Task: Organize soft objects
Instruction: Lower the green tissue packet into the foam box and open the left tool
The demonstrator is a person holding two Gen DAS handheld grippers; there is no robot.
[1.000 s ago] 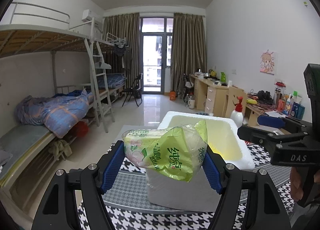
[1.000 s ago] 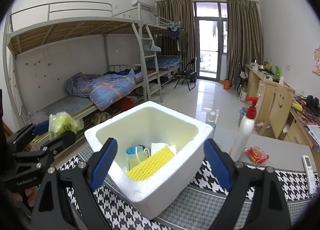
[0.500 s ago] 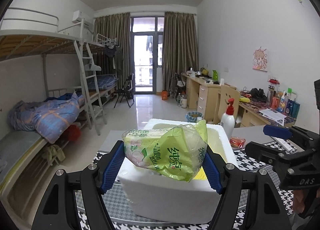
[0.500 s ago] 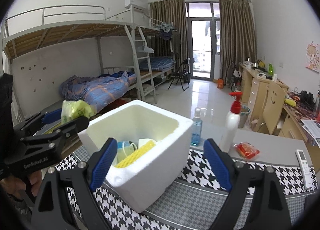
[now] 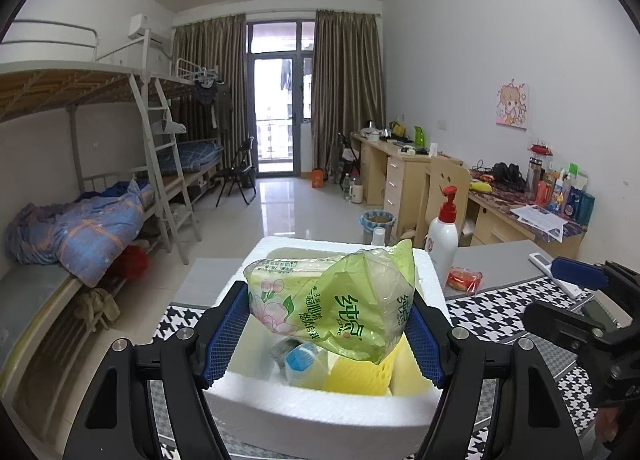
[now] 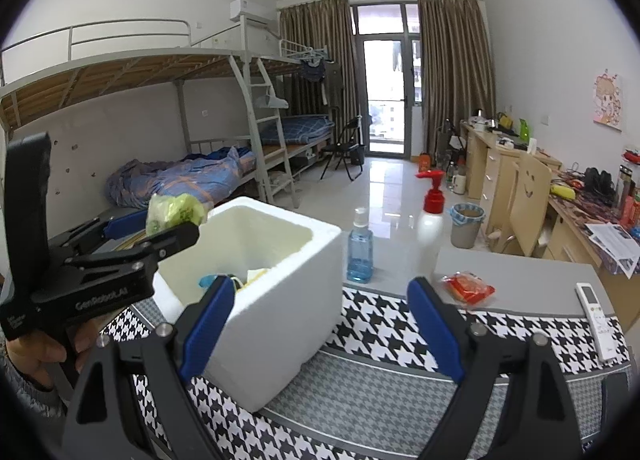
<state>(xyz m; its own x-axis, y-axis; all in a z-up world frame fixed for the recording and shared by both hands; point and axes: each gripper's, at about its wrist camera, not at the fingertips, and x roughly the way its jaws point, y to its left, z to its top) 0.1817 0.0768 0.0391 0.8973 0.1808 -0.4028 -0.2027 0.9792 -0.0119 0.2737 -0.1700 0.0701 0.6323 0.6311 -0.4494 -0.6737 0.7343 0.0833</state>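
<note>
The left claw (image 5: 326,324) was clamped on a green tissue pack (image 5: 332,304), its blue pads pressing the pack from both sides. It held the pack in the air above the open top of the white foam box (image 5: 320,406), toward the box's near-left part. Inside the box lay a yellow mesh sleeve (image 5: 356,378) and a blue-and-white item (image 5: 298,360) that was too hidden to name. The right claw (image 6: 320,330) stood wide apart with nothing between its pads, hovering at the near-right corner of the foam box over the houndstooth cloth (image 6: 400,324) on the tabletop (image 6: 516,272). Farther right on the tabletop lay a red packet (image 6: 466,287) and a white remote (image 6: 596,316). Beyond the box stood a blue bottle (image 6: 360,248) and a white pump bottle (image 6: 431,216) with a red head.
</note>
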